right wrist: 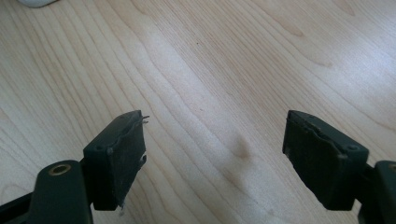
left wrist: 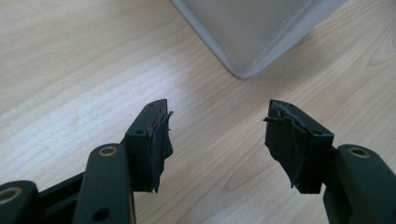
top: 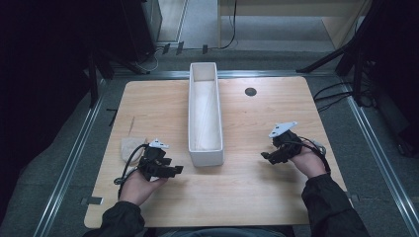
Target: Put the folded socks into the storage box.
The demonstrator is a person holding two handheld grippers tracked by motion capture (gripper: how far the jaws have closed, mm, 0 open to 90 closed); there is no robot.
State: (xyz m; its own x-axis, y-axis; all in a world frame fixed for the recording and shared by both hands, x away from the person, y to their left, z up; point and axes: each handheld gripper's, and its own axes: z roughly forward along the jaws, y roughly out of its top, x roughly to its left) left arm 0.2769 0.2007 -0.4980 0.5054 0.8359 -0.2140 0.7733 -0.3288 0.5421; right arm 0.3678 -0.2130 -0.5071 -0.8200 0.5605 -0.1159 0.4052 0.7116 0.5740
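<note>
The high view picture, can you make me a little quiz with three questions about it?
1. True or false: the long white box stands between the left gripper and the right gripper.
2. What lies beside the left gripper, by the table's left edge? A) a beige cloth B) a cup C) a book
3. Fill in: both grippers' jaws are ____.
Key: 1 true; 2 A; 3 open.

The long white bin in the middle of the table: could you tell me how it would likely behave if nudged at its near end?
The long white bin looks rigid, thin-walled and empty, so probably light. On the smooth wooden table it would likely slide or pivot rather than tip, being low and long.
</note>
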